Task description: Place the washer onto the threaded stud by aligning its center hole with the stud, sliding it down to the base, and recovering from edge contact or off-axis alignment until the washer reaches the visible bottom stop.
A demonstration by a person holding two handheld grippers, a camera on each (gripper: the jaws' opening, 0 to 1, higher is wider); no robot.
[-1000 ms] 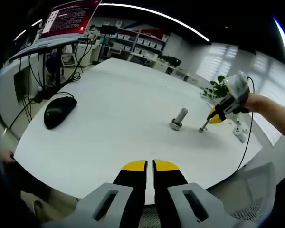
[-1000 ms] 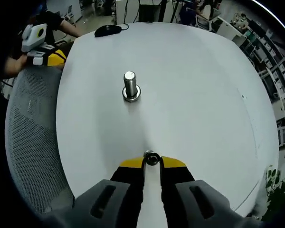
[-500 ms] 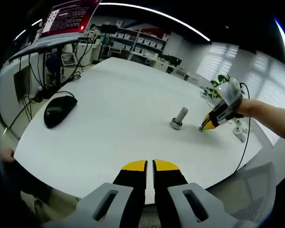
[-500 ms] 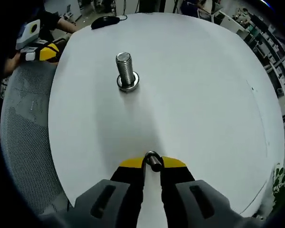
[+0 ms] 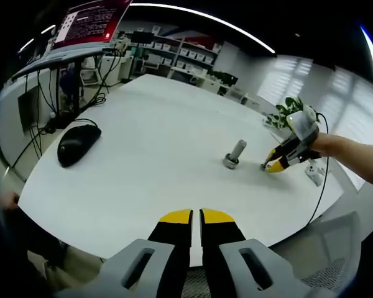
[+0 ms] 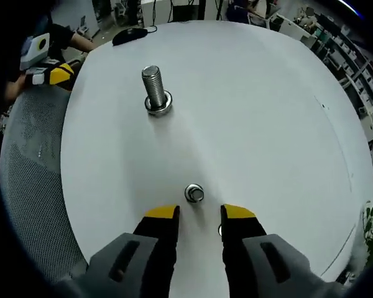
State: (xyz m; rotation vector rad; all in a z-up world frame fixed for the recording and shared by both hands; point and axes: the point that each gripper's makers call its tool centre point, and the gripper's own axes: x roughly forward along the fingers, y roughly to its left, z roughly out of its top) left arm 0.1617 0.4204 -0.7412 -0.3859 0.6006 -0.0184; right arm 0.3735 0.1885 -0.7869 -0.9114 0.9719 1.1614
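Right gripper [image 6: 199, 213] fingers released, spread apart. 1 washer [image 6: 194, 194] lay flat on white worktop [image 6: 267, 124], just ahead of finger gap, untouched. 1 threaded stud [image 6: 153, 87] stood upright on its base, well apart from washer. Left gripper [image 5: 196, 216] fingers clenched, empty. 1 black mouse [image 5: 78, 143] on worktop. Monitor [image 5: 90, 22] text unreadable.

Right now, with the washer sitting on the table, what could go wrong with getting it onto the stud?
The washer lies flat on the white table, just ahead of the open right hand-held gripper; flat and thin, it may slip from the jaws.
The threaded stud stands apart from it, so the washer could catch the threads off-axis.
The left hand-held gripper is shut near the table edge, not steadying the stud.
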